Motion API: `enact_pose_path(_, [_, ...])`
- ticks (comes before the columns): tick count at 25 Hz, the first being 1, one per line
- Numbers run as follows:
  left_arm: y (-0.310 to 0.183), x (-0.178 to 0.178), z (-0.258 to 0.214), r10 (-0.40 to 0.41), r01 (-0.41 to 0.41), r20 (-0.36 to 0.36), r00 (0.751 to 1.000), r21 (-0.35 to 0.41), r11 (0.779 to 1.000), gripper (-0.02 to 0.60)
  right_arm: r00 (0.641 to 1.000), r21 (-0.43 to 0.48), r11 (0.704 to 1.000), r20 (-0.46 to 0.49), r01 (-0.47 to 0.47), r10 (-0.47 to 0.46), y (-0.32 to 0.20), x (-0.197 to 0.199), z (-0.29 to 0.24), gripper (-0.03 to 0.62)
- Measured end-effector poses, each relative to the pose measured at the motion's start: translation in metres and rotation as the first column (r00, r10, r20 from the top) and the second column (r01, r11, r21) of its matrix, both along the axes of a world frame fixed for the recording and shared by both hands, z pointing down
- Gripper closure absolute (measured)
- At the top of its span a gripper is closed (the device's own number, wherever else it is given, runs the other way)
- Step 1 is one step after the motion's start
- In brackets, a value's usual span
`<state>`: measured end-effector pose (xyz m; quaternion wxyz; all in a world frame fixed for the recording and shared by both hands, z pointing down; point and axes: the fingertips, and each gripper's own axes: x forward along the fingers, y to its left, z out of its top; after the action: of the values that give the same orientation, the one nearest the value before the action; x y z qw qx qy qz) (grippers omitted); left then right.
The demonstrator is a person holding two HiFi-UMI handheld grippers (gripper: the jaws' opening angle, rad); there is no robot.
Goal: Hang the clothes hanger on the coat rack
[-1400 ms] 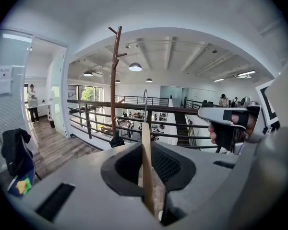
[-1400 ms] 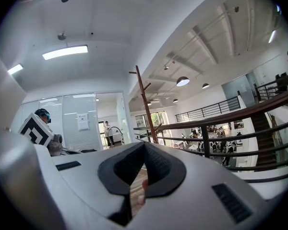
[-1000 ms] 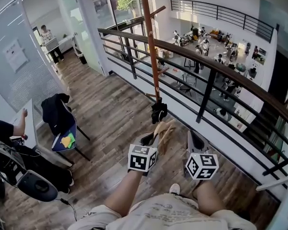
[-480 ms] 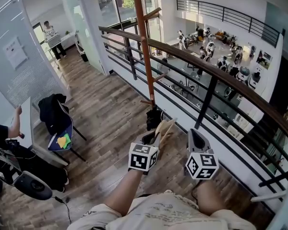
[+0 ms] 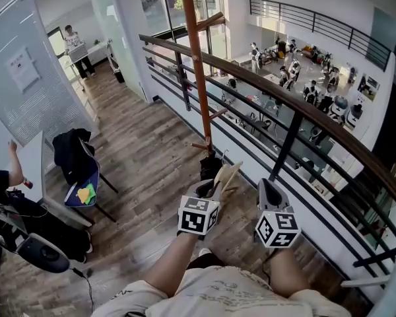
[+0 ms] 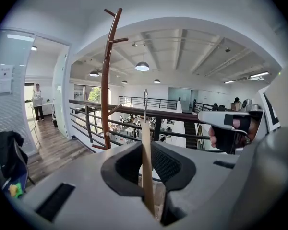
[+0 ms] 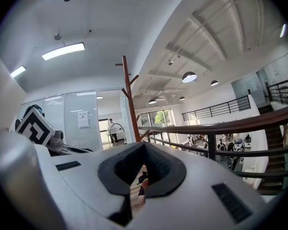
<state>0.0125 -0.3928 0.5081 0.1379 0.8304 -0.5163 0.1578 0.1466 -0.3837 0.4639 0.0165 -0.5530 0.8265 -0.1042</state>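
Note:
A tall brown coat rack (image 5: 195, 71) with short angled pegs stands by the balcony railing, its base just ahead of my grippers. My left gripper (image 5: 210, 190) is shut on a pale wooden clothes hanger (image 5: 226, 177), which juts forward toward the rack's foot. In the left gripper view the hanger's wooden strip (image 6: 147, 166) stands upright between the jaws and its metal hook (image 6: 145, 102) rises above, with the coat rack (image 6: 105, 80) to the left. My right gripper (image 5: 268, 194) hovers beside it on the right, jaws together and holding nothing. In the right gripper view the coat rack (image 7: 129, 104) is ahead.
A dark metal railing (image 5: 297, 107) with a wooden top rail runs diagonally just beyond the rack, above a lower hall. To the left are a chair with a dark jacket (image 5: 79, 160), a seated person's arm (image 5: 6, 177) and glass walls (image 5: 33, 78). Wooden floor (image 5: 145, 157) lies between.
In the head view the rack's base has drifted slightly nearer my grippers and more of its upper pegs show. Both grippers keep the same pose and hold.

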Motion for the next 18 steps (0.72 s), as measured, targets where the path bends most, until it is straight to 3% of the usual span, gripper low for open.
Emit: enact_pose_path(18, [-0.086,0.018,-0.053,0.063,-0.061,-0.025,0.998,0.071,0.996,0.526,1.0,-0.008,1.0,0.002,-0.015,0.015,-0.061,0.005,-0.007,0.595])
